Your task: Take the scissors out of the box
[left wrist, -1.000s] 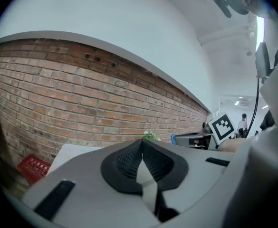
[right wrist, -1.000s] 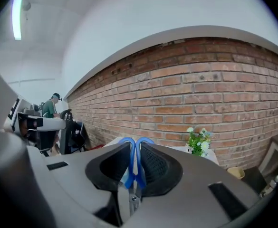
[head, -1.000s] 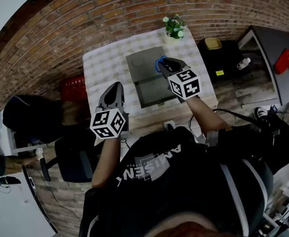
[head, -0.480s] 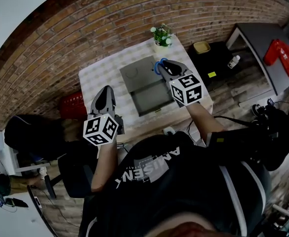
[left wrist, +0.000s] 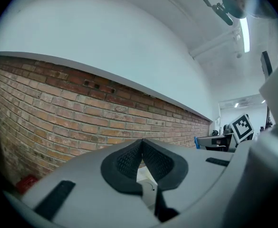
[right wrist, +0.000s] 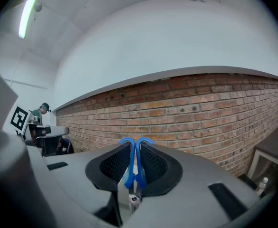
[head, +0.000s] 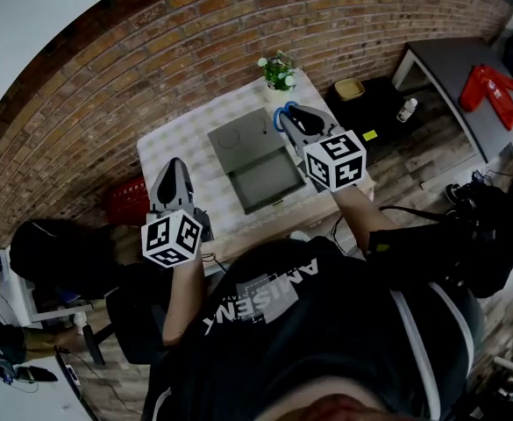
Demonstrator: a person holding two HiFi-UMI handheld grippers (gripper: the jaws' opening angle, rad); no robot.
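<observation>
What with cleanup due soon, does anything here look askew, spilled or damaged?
Nothing stands out. The box lies open and flat on the checked table, the potted plant stands upright at the far edge, and the right gripper grips the blue-handled scissors.

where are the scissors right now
The scissors are clamped in the right gripper; in the head view it holds them over the far right corner of the open box, near the potted plant.

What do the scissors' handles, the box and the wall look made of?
Scissors handles: probably plastic, smooth glossy blue loops.
Box: likely plastic or painted metal, flat matte grey; can't tell which.
Wall: brick, rough red-brown courses with pale mortar joints.
</observation>
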